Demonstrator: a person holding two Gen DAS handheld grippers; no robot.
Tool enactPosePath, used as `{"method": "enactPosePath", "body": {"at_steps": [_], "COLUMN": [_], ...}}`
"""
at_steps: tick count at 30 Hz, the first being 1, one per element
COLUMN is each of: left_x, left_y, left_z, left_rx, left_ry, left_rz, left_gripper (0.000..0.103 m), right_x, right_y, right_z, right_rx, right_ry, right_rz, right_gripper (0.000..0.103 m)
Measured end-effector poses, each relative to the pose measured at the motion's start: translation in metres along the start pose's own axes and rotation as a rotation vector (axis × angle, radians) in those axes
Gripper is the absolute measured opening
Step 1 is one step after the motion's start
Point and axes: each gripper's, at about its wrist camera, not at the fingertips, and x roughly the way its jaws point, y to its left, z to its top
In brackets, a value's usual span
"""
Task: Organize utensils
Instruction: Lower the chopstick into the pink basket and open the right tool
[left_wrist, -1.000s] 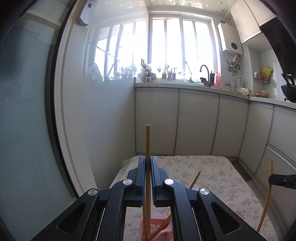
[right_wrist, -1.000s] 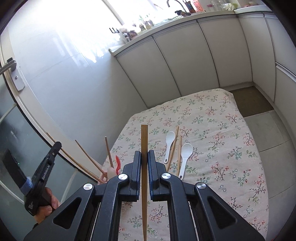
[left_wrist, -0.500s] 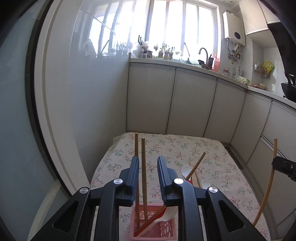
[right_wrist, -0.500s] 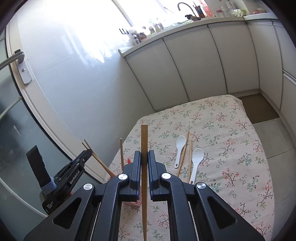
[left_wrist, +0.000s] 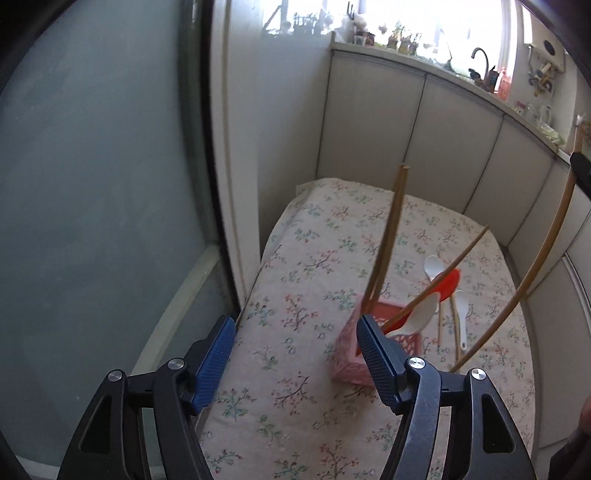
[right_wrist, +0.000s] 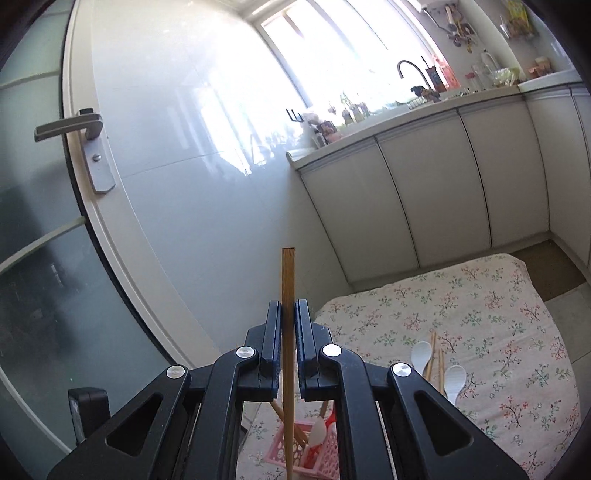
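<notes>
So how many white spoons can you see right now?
3. One white spoon sits in the pink basket; two lie on the floral cloth: one farther back, one nearer. Others may be hidden.

I stood in a home kitchen: pale cabinets (right_wrist: 443, 192), a countertop tap (right_wrist: 408, 70) under a bright window (right_wrist: 354, 55), and a wall-mounted water heater (left_wrist: 546, 51).

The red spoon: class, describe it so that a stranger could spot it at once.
Find the floral tablecloth, then the pink basket standing on it. The red spoon leans out of that basket beside a white spoon; it is the only red utensil.
</notes>
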Motion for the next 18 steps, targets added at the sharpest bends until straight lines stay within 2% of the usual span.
{"method": "enactPosePath", "body": {"at_steps": [5,18], "left_x": [0.021,0.033], "left_y": [0.014,0.013], "left_z": [-0.005,-0.001], "left_rx": [-0.021,-0.018], "left_ry": [0.085,0.133], "left_rz": [-0.012,-0.052], "left_gripper": [0.07,0.07], "right_x": [0.03,0.07], "right_y": [0.024,0.041], "right_z": [-0.017,-0.08], "right_rx": [-0.107,-0.286], "right_ry": [-0.034,-0.01], "right_rz": [-0.041,-0.122], "right_gripper": [0.007,0.007]}}
